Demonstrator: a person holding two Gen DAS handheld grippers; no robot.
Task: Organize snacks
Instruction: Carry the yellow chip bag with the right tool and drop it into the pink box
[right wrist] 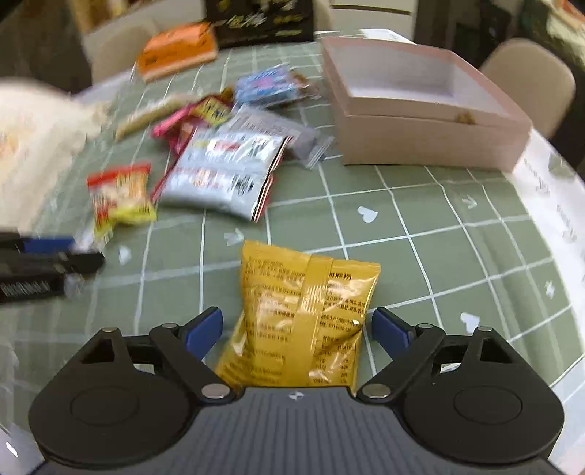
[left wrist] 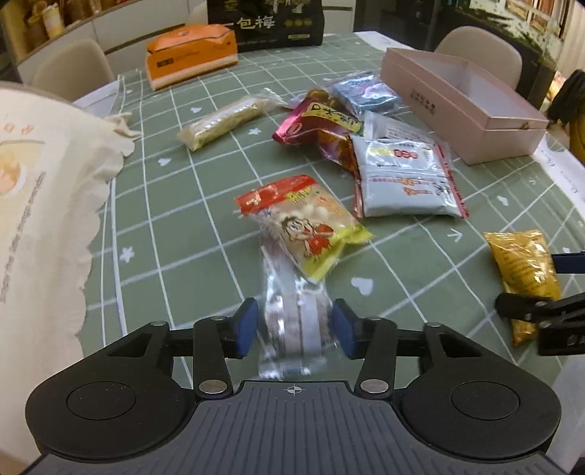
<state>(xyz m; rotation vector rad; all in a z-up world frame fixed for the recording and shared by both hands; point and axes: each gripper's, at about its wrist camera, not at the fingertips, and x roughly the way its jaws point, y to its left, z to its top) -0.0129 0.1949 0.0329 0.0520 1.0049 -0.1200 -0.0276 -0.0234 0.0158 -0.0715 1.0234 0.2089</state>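
Note:
My left gripper [left wrist: 295, 326] has its blue pads on either side of a clear-wrapped snack packet [left wrist: 296, 314] and looks shut on it; the packet is blurred. A red and yellow cartoon snack bag [left wrist: 305, 224] lies just beyond it. My right gripper [right wrist: 297, 328] is open around a yellow snack bag [right wrist: 299, 318] that lies between the fingers on the green checked tablecloth [right wrist: 420, 226]. That yellow bag also shows in the left wrist view [left wrist: 523, 270]. An open pink box [right wrist: 420, 109] stands at the back right.
A pile of snacks lies mid-table: two silver packs [left wrist: 406, 175], a magenta bag [left wrist: 318, 128], a blue pack [left wrist: 365, 95] and a long pale bar [left wrist: 226, 120]. An orange tissue pack [left wrist: 190, 54], a black bag [left wrist: 267, 22] and a cream cloth bag [left wrist: 44, 204] stand around. Chairs ring the table.

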